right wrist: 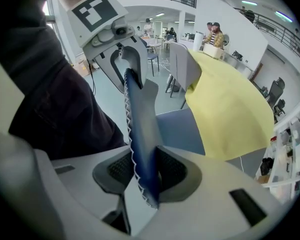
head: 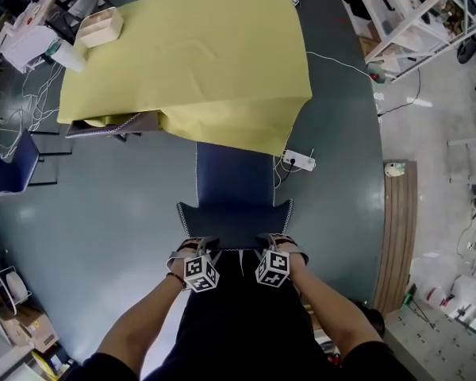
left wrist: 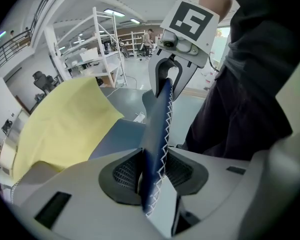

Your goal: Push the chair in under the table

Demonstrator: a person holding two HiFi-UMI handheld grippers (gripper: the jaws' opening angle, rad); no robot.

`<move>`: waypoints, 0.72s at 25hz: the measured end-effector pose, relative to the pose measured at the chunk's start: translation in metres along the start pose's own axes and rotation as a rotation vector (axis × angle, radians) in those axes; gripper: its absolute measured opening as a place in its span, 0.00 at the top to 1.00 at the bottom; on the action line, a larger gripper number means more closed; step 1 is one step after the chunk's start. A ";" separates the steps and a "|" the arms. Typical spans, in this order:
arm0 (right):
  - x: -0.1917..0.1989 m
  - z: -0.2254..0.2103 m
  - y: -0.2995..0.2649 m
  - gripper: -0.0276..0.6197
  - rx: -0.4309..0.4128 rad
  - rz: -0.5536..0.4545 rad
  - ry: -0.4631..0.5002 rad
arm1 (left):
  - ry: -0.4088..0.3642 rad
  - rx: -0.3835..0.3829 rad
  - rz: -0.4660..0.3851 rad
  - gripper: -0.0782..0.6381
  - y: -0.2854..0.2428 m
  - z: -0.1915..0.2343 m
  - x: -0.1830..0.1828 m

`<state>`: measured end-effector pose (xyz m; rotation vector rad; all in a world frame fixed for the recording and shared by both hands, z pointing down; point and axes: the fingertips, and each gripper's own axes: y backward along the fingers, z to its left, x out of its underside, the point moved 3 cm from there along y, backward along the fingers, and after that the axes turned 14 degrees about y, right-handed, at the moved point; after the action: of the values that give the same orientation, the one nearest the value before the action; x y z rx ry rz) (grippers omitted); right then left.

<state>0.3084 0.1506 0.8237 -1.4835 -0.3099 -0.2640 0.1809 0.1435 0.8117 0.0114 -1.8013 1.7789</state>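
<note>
And here's the chair (head: 234,182), centre frame in the head view: dark blue, with white zigzag stitching running along the edge of its backrest (head: 234,221), which flares to a point at each side. The seat reaches up the frame, and its far end slips out of sight beneath the drooping hem of the yellow cloth (head: 222,121) draped over the bench (head: 198,54). Both grippers are on the top edge of that backrest. The left gripper (head: 196,247) is clamped on the lower-left part of the edge, and its own view shows the ribbed pads (left wrist: 126,173) pressed on the stitched blue panel from either side. The right gripper (head: 276,243) bites the same edge just to the right, pads (right wrist: 171,170) squeezing the panel too. On to containers: a shallow pale wooden box (head: 100,27) sits at the bench's upper-left corner, and what is inside it is too small to tell. A white power strip (head: 299,160) lies on the grey floor (head: 119,213) just right of the seat. The chair's legs are hidden under the seat, and the person's dark clothing fills the bottom of the frame.
</note>
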 end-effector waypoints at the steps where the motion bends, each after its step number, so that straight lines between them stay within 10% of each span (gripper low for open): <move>1: 0.001 -0.001 0.000 0.76 0.002 -0.001 -0.006 | -0.003 -0.002 -0.004 0.70 -0.001 0.001 -0.001; 18: 0.002 -0.036 -0.001 0.77 0.014 0.007 -0.019 | 0.012 -0.030 -0.009 0.71 -0.004 0.030 -0.018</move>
<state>0.3119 0.1144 0.8234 -1.4742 -0.3217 -0.2419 0.1853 0.1086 0.8102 -0.0030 -1.8164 1.7419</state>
